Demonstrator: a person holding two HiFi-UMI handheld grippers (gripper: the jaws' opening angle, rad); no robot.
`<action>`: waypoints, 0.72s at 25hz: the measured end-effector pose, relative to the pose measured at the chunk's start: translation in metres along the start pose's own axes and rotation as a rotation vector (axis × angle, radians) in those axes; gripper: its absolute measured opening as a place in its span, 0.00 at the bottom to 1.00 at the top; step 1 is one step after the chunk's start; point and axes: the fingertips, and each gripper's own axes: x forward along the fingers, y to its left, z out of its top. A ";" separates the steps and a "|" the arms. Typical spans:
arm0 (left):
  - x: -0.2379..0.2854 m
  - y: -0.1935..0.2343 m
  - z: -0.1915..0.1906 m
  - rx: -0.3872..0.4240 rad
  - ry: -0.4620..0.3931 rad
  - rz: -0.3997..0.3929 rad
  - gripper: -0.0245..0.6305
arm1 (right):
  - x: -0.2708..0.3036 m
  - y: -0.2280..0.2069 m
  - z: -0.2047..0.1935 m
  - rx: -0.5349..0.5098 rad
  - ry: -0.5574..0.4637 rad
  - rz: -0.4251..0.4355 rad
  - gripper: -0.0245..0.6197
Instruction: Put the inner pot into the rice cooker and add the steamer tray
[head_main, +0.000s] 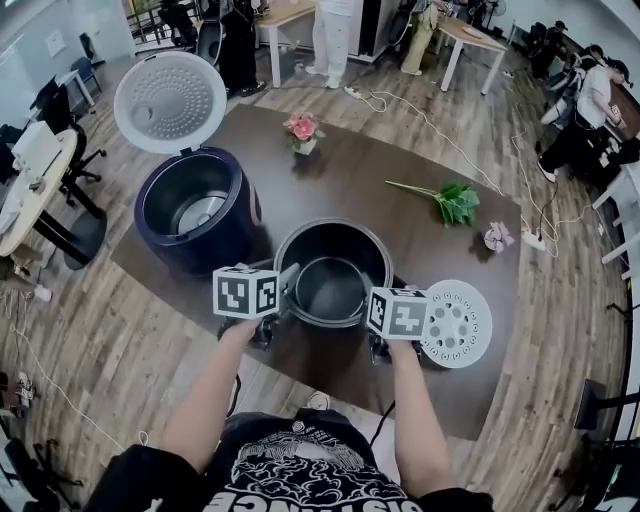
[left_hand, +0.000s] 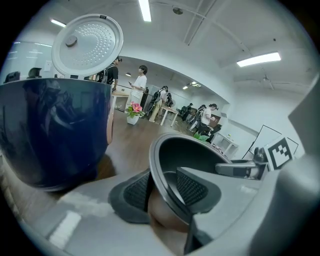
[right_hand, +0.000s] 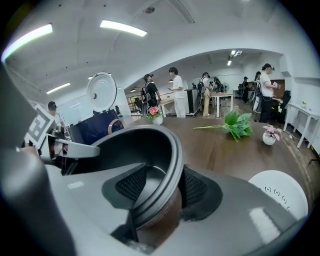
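Inner pot (head_main: 332, 285): upright, mouth facing straight up, axis vertical. It stands on the table (head_main: 380, 180) close to the near edge, about midway along it. Dark grey metal, round, smooth inside, with a rolled, flared rim.

Left gripper (head_main: 288, 284): its jaws straddle the pot's left rim, one ribbed black pad inside the wall and one outside, clamped on it. The left gripper view (left_hand: 162, 192) shows the rim running between the pads.

Right gripper (head_main: 380, 302): the same hold on the opposite, right rim, with pads pressed on both faces of the wall, confirmed in the right gripper view (right_hand: 162, 185).

Arms: both forearms are bare and stretched forward from the near edge, roughly parallel. Both grippers tilt downward toward the pot, with the marker cubes on top.

Rice cooker (head_main: 195, 210): navy, glossy, rounded body by the left edge of the table, just beside the pot. Its cavity stands open, and its white dimpled lid (head_main: 170, 102) is hinged upright at the back.

Steamer tray (head_main: 456, 323): flat white perforated disc lying near the near-right corner, just right of the right gripper.

Table: dark brown wood grain.
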 end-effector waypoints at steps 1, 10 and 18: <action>0.000 0.001 0.000 0.001 -0.001 0.004 0.27 | 0.000 0.000 0.000 -0.004 -0.001 0.000 0.32; -0.007 0.000 0.007 -0.011 -0.042 0.045 0.24 | -0.002 -0.007 0.010 0.004 -0.018 -0.045 0.24; -0.029 -0.005 0.050 0.011 -0.140 0.056 0.23 | -0.012 0.005 0.055 -0.019 -0.107 -0.012 0.24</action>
